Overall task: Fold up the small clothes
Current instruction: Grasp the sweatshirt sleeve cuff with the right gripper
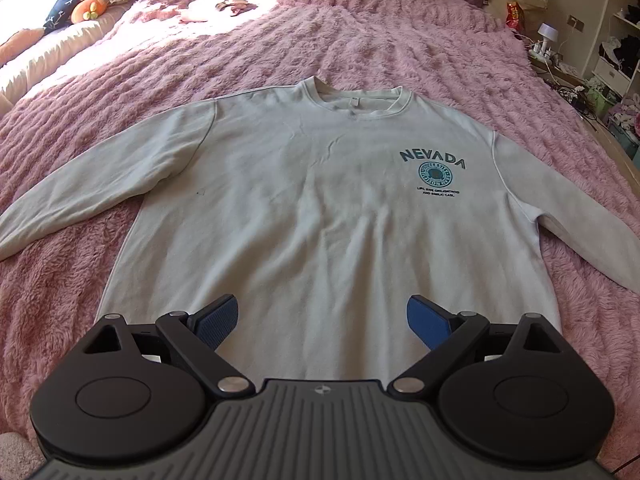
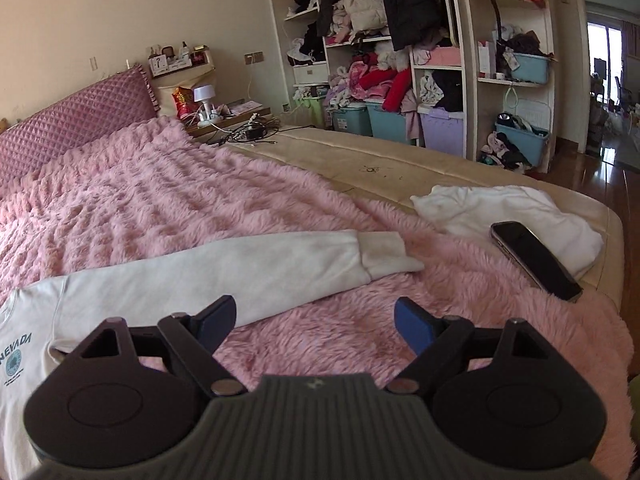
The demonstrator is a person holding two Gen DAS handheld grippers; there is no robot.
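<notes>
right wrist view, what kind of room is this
Most likely a lived-in bedroom at home. A bed covered with a fluffy pink blanket fills the view, open wardrobe shelves crammed with clothes stand behind it, and a bedside stand holds a small lamp. A white sweatshirt lies spread on the bed.

A bed [image 2: 160,184] wears a pink fluffy blanket [image 1: 360,52], sunlit near its headboard [image 2: 72,128]. Beyond its side stand crowded open shelves [image 2: 420,40].
</notes>
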